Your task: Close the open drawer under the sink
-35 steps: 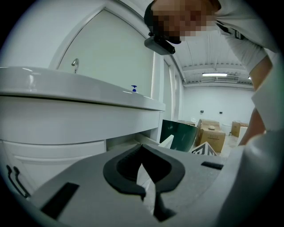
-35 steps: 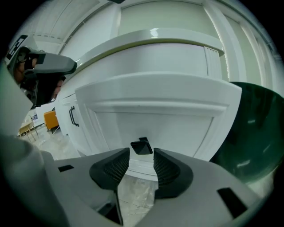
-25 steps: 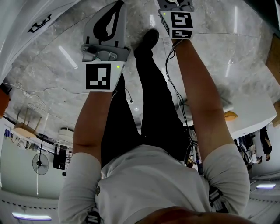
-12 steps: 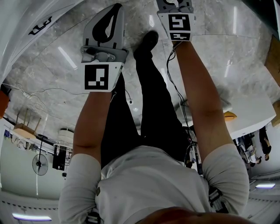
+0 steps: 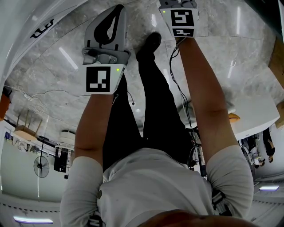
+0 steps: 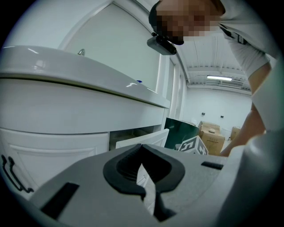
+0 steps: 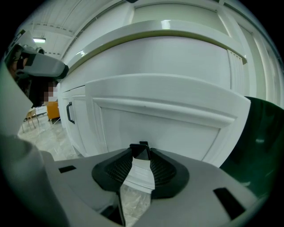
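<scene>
Two grippers reach forward in the head view. The left gripper shows whole, its jaws together on nothing. The right gripper is cut off by the top edge, and we see no drawer there. In the left gripper view the open drawer juts out under the sink, its lower part hidden behind the gripper's body. In the right gripper view the drawer's front stands just ahead. The jaws, which have just been closing, pinch a small dark piece there, too hidden for us to name.
</scene>
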`<action>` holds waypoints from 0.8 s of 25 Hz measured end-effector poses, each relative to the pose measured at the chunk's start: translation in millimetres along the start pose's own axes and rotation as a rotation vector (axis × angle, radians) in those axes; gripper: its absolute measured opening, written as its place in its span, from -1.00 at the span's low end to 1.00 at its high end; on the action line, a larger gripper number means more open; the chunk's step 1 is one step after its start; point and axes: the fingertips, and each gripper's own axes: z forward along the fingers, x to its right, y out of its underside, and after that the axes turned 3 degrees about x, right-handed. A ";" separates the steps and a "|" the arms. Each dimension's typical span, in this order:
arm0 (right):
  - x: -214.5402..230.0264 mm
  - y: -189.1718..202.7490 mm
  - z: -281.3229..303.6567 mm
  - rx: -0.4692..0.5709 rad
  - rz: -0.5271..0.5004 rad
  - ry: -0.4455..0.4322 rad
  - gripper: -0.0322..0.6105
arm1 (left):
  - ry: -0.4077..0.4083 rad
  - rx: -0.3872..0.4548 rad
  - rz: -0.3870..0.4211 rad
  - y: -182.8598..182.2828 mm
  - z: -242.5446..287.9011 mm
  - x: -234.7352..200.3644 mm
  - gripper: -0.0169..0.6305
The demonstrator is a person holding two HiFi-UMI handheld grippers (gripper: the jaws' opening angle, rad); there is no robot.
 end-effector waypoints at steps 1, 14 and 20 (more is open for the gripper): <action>0.9 -0.9 1.5 0.002 -0.001 -0.001 -0.46 | 0.003 0.000 0.003 0.1 0.7 0.1 -0.92; 10.7 -14.9 28.3 0.005 0.008 -0.010 -0.46 | -0.002 -0.005 -0.003 -3.2 11.0 -12.4 -0.92; 17.0 -29.3 36.2 0.017 0.010 0.009 -0.45 | -0.018 0.001 -0.019 -4.7 13.0 -16.7 -0.92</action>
